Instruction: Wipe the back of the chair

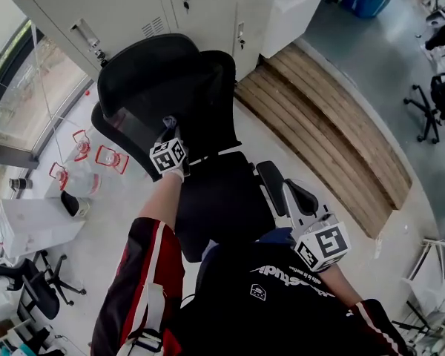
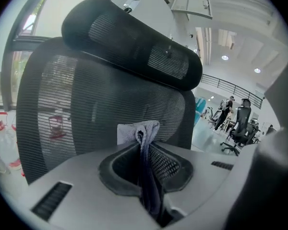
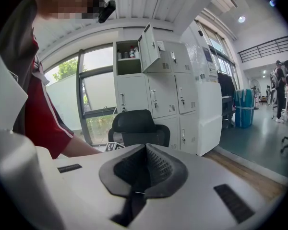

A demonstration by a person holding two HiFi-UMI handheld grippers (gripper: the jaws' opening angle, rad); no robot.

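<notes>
L tongs (image 2: pixel 142 140) clamped on grey cloth (image 2: pixel 130 131), up at chair back (image 1: pixel 159 87), approx 11 o'clock. R tongs (image 3: pixel 145 150) closed, empty, approx 4 o'clock, just beside armrest (image 1: pixel 300 195).

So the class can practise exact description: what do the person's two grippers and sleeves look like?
The left gripper and right gripper each have a pale grey shell with dark slots and black ridged pads. Each carries a white cube with black square markers. The sleeves are short, red and black with white stripes.
</notes>
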